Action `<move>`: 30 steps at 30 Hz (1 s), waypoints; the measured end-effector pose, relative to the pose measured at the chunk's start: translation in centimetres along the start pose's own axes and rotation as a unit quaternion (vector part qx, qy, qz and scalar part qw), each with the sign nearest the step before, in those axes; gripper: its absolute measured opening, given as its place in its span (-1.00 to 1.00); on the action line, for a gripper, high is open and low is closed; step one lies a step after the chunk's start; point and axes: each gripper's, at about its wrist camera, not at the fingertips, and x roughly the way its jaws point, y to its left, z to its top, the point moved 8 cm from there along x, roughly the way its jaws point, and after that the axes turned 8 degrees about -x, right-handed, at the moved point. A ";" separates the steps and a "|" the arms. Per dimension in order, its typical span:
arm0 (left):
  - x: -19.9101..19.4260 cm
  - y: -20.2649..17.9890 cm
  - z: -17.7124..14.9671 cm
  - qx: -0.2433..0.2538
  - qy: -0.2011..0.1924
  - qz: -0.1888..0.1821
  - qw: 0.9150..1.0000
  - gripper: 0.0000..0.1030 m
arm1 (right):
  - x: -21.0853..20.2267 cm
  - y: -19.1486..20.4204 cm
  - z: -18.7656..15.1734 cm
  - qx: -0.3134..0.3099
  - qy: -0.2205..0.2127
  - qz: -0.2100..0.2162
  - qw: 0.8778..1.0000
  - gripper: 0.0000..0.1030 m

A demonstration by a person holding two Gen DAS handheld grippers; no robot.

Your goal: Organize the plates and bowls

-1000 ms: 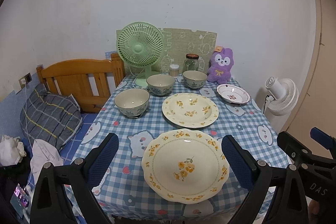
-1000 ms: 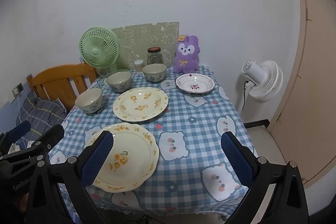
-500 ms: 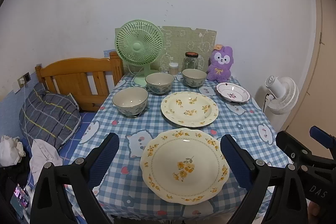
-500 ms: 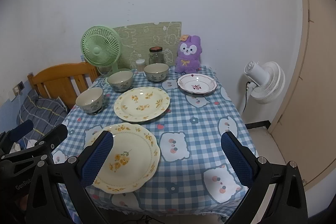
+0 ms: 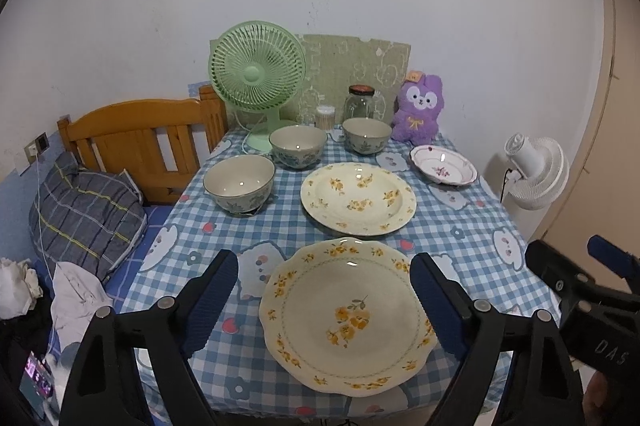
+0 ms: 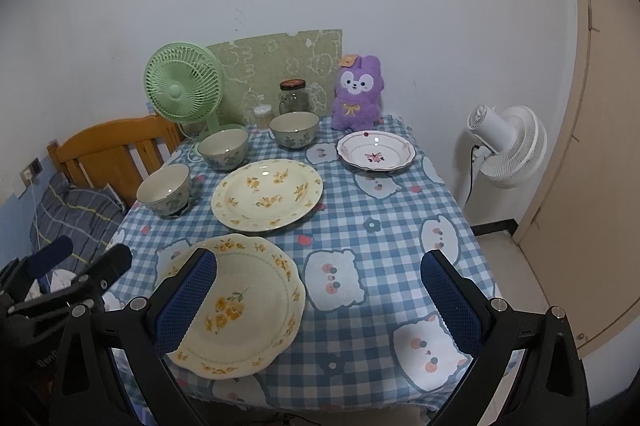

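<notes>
I am holding my left tongs (image 5: 324, 296) low over the near edge of the desk (image 5: 460, 226), and their jaws have just been closing in a little; they are standing apart, framing the near plate (image 5: 346, 314) in this view without pressing on it. Compared with a second ago the blue pads are sitting closer to the plate's rim on both sides, while the plate itself is lying where it was. My right tongs (image 6: 318, 300) are hanging wide apart and gripping nothing, the left pad showing in front of the near plate's left part, the right pad over bare checked cloth; their view is looking much as it did before.

Beyond the near plate, the second yellow-flowered plate (image 5: 358, 198) is resting mid-desk, apart from it. To its left the nearest bowl (image 5: 239, 182) is standing upright, with a second bowl (image 5: 298, 146) and a third bowl (image 5: 367, 135) further back. The small pink-flowered dish (image 5: 443, 164) is lying at the right, near the purple plush (image 5: 418, 108). At the back, a green fan (image 5: 257, 74) and a jar (image 5: 360, 102) are standing by the wall. None of these is showing any shift.
</notes>
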 end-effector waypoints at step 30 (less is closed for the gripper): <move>12.1 4.4 -5.9 -0.011 0.137 0.028 0.990 0.37 | 13.2 4.5 -4.8 -0.006 0.132 -0.003 0.991 0.56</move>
